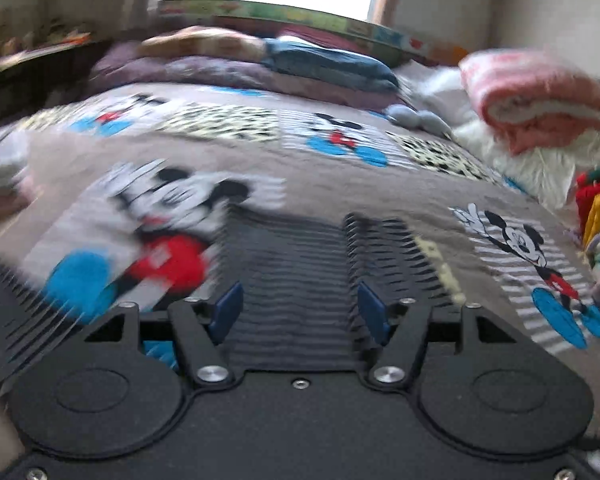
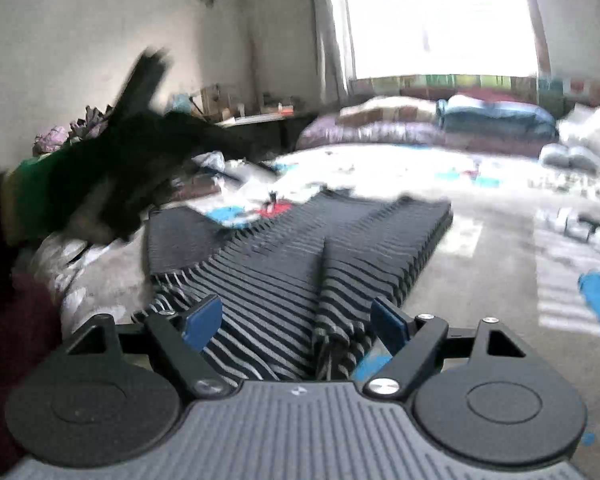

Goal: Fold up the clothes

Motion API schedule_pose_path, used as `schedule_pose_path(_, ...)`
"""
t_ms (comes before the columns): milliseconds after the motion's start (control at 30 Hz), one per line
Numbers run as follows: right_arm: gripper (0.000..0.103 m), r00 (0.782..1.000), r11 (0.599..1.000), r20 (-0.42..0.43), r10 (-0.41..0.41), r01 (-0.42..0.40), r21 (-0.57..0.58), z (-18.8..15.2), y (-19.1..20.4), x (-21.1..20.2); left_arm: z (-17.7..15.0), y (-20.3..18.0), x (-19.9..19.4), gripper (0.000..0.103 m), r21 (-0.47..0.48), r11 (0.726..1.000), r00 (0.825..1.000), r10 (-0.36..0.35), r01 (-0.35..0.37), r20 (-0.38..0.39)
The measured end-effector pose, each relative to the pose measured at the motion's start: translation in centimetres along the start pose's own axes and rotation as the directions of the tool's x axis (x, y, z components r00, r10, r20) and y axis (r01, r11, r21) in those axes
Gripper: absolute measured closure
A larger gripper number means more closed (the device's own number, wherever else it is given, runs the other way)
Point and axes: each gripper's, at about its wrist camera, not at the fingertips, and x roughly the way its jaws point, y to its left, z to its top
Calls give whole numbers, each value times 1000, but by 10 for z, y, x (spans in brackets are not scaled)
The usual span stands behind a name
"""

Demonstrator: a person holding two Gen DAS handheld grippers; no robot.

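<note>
While both grippers gape wide, left gripper [image 1: 300, 312], right gripper [image 2: 298, 322], striped garment [image 2: 300, 264] flat on bedspread [image 1: 340, 168], long axis running away toward window [image 2: 440, 16].

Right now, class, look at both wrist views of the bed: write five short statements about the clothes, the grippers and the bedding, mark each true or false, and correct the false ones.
1. The striped garment lies on a bedspread printed with cartoon mice. True.
2. The left gripper is shut tight on the garment. False: its jaws stand apart, with the striped cloth lying between them.
3. The right gripper is open. True.
4. The garment is plain red. False: it is dark with lighter stripes.
5. A folded pink blanket sits on the floor. False: it rests on the bed, at its right side in the left wrist view.
</note>
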Motion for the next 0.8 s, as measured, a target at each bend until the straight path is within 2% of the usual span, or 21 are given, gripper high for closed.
schedule_pose_path(100, 22, 1000, 999, 19, -10, 11, -49, 1, 11, 2, -24, 37, -31, 39, -115, 993, 1000, 15, -14, 8)
schedule_pose_path(167, 21, 997, 1000, -80, -16, 16, -6, -5, 6, 21, -40, 61, -50, 39, -190, 982, 1000, 22, -19, 15)
schedule_pose_path(233, 16, 985, 999, -169, -24, 31, 38, -10, 1, 36, -49, 84, -64, 39, -242, 970, 999, 26, -21, 21)
schedule_pose_path(267, 11, 985, 999, -171, -34, 40, 30, -12, 2, 36, -53, 93, -71, 39, -256, 966, 999, 35, -28, 25)
schedule_pose_path(333, 11, 983, 998, -174, -55, 59, 15, -14, 5, 36, -61, 112, -84, 39, -281, 959, 998, 46, -34, 37)
schedule_pose_path(433, 12, 991, 996, -120, -60, 67, 53, -12, 8, 24, -74, 141, -96, 36, -332, 943, 998, 55, -38, 43)
schedule_pose_path(533, 13, 994, 993, -70, -82, 87, 77, -4, 16, 11, -84, 169, -100, 36, -388, 919, 997, 73, -62, 14)
schedule_pose_path(667, 13, 998, 989, -33, -55, 59, 134, -2, 26, 0, -89, 202, -95, 36, -471, 878, 996, 89, -83, -10)
schedule_pose_path(733, 13, 999, 984, -29, -29, 34, 173, -5, 32, -4, -91, 219, -91, 36, -525, 849, 997, 74, -67, -7)
schedule_pose_path(800, 15, 1000, 979, -29, 0, 6, 203, -8, 39, -7, -91, 236, -86, 36, -596, 802, 998, 52, -30, 19)
